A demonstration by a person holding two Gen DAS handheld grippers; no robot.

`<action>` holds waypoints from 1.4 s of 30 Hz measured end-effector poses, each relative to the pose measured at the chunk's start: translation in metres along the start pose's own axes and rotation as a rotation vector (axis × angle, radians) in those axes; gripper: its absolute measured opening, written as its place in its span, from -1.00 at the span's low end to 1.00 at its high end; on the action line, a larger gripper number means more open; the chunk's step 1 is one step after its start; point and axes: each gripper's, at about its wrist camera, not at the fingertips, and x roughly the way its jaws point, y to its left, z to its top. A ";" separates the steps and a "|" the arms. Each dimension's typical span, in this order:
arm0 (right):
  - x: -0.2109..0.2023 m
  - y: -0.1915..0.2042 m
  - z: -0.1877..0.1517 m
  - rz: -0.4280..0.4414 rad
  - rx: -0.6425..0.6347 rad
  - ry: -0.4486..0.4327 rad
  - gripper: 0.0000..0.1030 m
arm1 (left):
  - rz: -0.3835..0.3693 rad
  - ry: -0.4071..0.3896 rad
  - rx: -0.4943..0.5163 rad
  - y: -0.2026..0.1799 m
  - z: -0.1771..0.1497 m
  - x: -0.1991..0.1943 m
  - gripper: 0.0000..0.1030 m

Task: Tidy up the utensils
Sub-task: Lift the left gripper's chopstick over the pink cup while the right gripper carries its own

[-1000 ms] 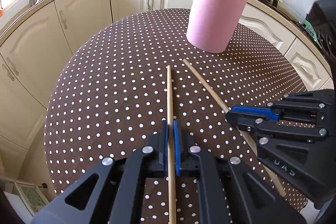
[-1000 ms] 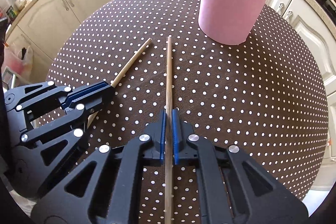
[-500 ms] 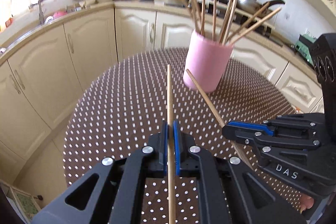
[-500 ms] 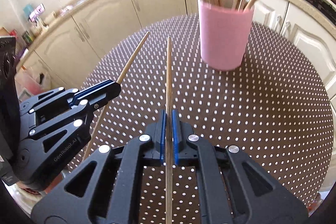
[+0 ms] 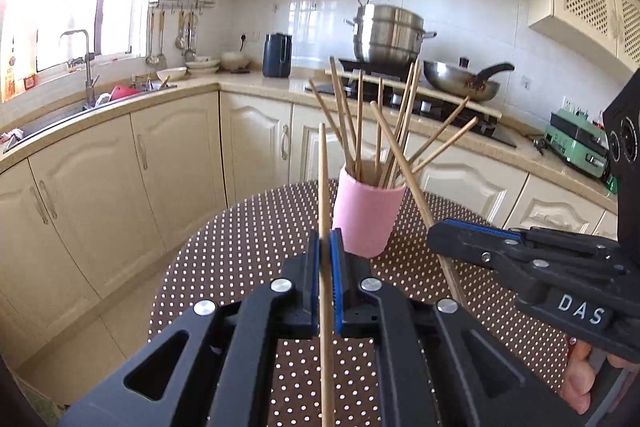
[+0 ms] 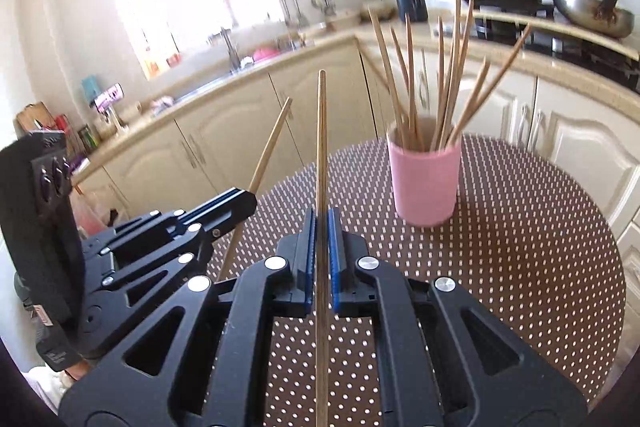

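Chopsticks, one in each claw, are what I have in hand. My left claw [image 5: 325,247] is clamped on a single wooden chopstick [image 5: 323,187], its blue pads pressed tight against the shaft, and the stick runs straight out ahead with its tip raised off the desk. My right claw [image 6: 321,227] grips a second chopstick [image 6: 321,147] the same way, pads closed on the wood, tip pointing up and forward.

Taking the pink cup [image 5: 366,215] as my landmark: it stands upright on the round desk [image 5: 240,251] with the brown, white-dotted cloth, and a bundle of chopsticks [image 5: 360,127] fans out of its mouth. The left claw's stick is just left of the cup in the left wrist view, its tip about level with the tops of the bundle. From that view the right claw's stick crosses in front of the cup's right edge, so I cannot tell whether it touches the bundle. In the right wrist view the cup sits ahead and to the right of both held sticks, clearly apart from them.

Behind the cup, a steel pot [image 5: 388,33] and a wok [image 5: 464,83] sit on the stove.
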 end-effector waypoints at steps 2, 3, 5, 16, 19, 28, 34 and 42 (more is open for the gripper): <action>-0.010 0.003 0.004 0.008 0.000 -0.049 -0.87 | -0.011 -0.036 -0.003 -0.002 0.005 -0.008 -0.89; -0.014 0.005 0.005 0.009 0.000 -0.074 -0.87 | -0.018 -0.048 -0.006 -0.003 0.006 -0.012 -0.89; -0.023 0.008 0.009 0.014 0.002 -0.126 -0.87 | -0.032 -0.079 -0.005 -0.005 0.011 -0.019 -0.89; -0.068 0.025 0.020 0.008 -0.046 -0.425 -0.87 | 0.013 -0.245 0.021 -0.029 0.033 -0.056 -0.89; -0.080 0.027 0.022 -0.006 -0.061 -0.488 -0.87 | 0.053 -0.276 0.037 -0.035 0.036 -0.062 -0.89; -0.097 0.021 0.022 -0.016 -0.081 -0.612 -0.87 | 0.045 -0.456 0.026 -0.043 0.040 -0.087 -0.89; -0.093 0.012 0.021 -0.014 -0.069 -0.638 -0.87 | 0.026 -0.512 0.029 -0.050 0.045 -0.088 -0.89; -0.079 0.007 0.020 -0.006 -0.068 -0.644 -0.87 | 0.040 -0.513 0.039 -0.053 0.048 -0.076 -0.89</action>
